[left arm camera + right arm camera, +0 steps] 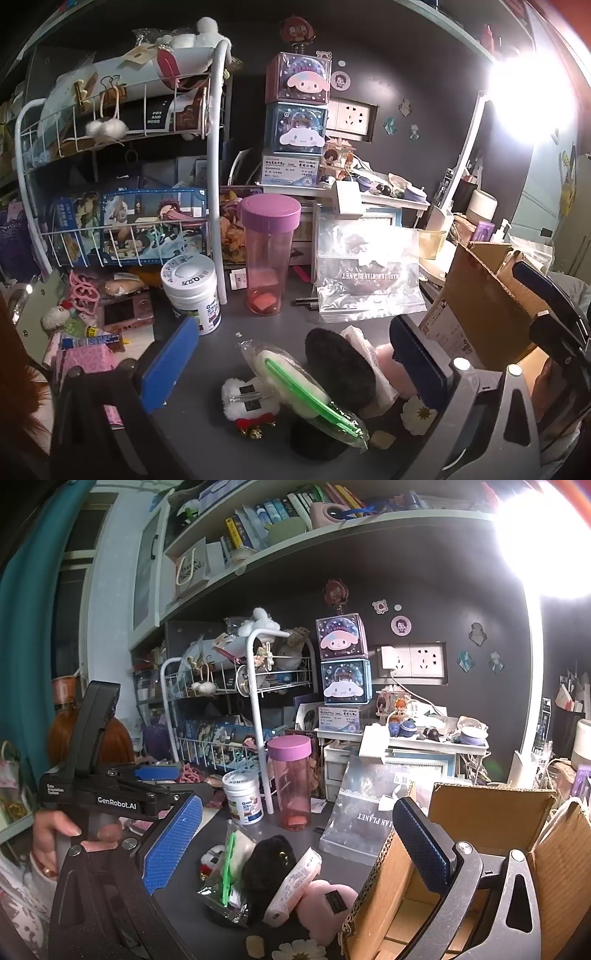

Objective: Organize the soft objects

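Observation:
A heap of soft things lies on the dark desk. It holds a black fuzzy plush [340,365], a bagged white pad with a green strip [306,391], a small white plush with a red bow [247,402], a pink plush [321,901] and a tissue pack [295,882]. My left gripper [295,362] hangs open above the heap, its blue pads wide on either side and touching nothing. My right gripper [295,845] is open too. Its right finger [421,842] stands in front of the open cardboard box [491,812], and the heap lies below between its fingers.
A pink bottle with a purple lid [267,254], a white jar [192,291] and a clear zip bag [365,273] stand behind the heap. A white wire rack [218,166] fills the left. A bright lamp [532,92] glares at the right. A hand [55,834] holds the left gripper's handle.

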`<control>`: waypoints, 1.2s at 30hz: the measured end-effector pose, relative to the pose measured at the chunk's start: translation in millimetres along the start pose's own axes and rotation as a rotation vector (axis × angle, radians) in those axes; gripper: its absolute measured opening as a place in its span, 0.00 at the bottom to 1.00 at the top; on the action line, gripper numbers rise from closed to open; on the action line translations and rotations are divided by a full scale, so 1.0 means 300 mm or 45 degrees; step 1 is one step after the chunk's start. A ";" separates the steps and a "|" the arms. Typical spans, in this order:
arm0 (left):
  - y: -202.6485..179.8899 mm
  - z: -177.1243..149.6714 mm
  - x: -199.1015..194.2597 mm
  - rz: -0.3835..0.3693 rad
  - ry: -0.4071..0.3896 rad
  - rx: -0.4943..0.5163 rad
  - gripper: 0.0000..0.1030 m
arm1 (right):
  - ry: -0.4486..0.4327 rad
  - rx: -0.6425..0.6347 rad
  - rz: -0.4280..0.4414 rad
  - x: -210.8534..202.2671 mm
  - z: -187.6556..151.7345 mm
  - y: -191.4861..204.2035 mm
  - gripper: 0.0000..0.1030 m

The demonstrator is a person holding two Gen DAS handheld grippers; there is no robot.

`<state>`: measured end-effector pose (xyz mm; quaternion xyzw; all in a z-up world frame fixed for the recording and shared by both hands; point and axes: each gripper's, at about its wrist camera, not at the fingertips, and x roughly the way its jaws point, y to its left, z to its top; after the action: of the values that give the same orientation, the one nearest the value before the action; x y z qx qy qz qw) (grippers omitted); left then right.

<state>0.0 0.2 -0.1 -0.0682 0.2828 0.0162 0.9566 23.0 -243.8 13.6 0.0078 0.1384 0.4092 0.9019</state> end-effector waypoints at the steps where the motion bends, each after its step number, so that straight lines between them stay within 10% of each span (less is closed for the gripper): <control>1: 0.001 0.000 0.000 -0.001 0.001 -0.003 1.00 | -0.001 0.000 0.000 0.000 -0.001 -0.001 1.00; 36: 0.007 -0.003 -0.013 0.019 0.000 0.006 1.00 | 0.008 0.014 -0.006 0.004 -0.010 -0.012 1.00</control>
<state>-4.1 2.2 0.9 -0.0638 0.2832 0.0225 0.9567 25.7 -245.7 10.0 0.0111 0.1433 0.4064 0.9023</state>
